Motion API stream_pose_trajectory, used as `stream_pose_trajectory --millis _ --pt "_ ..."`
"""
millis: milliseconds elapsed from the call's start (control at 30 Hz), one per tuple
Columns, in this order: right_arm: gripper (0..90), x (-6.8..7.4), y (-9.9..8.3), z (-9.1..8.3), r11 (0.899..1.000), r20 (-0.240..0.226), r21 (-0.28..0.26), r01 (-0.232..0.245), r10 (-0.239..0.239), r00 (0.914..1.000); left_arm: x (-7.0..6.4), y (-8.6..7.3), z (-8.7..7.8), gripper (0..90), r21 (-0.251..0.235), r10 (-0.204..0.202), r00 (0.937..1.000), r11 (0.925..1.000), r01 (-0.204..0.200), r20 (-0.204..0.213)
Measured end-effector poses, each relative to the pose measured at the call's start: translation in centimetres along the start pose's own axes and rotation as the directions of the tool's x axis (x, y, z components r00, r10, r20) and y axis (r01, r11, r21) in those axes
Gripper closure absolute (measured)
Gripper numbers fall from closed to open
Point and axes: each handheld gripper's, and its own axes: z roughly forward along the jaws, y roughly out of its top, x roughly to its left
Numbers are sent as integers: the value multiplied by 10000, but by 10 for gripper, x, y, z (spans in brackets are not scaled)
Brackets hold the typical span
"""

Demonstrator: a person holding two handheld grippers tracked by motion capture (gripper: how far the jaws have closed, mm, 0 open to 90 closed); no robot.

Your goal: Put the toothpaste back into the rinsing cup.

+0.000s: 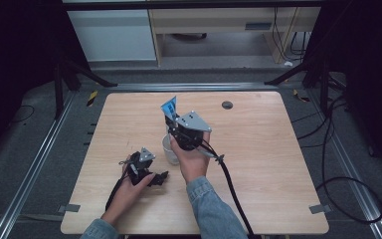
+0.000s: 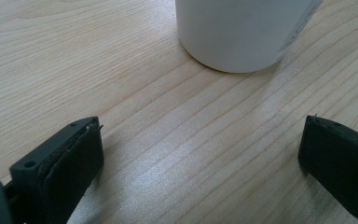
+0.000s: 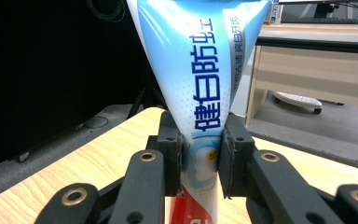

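Two grippers are at work. Left gripper rests low on the table with jaws spread wide and empty, near the white cup. Right gripper pinches a soft, light toothpaste tube, probably above the cup; grip low, where it is fuller.

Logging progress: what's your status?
Right tongs shut on toothpaste tube, above white cup. Left tongs open, low beside cup. Nothing blocking.

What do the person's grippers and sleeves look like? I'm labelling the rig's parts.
Both grippers, left gripper and right gripper, are black, each topped by a grey three-cornered plate. A thick black cable trails from the right one. The sleeves are blue denim.
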Motion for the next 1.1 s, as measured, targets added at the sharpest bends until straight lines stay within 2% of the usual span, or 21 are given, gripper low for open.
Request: stream_pose_trajectory --millis 500,800,1100 --pt "733 1 -24 4 9996 55 242 -175 173 9998 0 0 0 0 1 5 10000 10000 -5 10" --pt "732 4 -32 4 9994 405 233 -255 245 9989 0 0 0 0 3 14 10000 10000 -14 15" --pt "732 5 -40 6 9994 567 209 -270 258 9981 0 0 0 0 -11 7 10000 10000 -7 7"
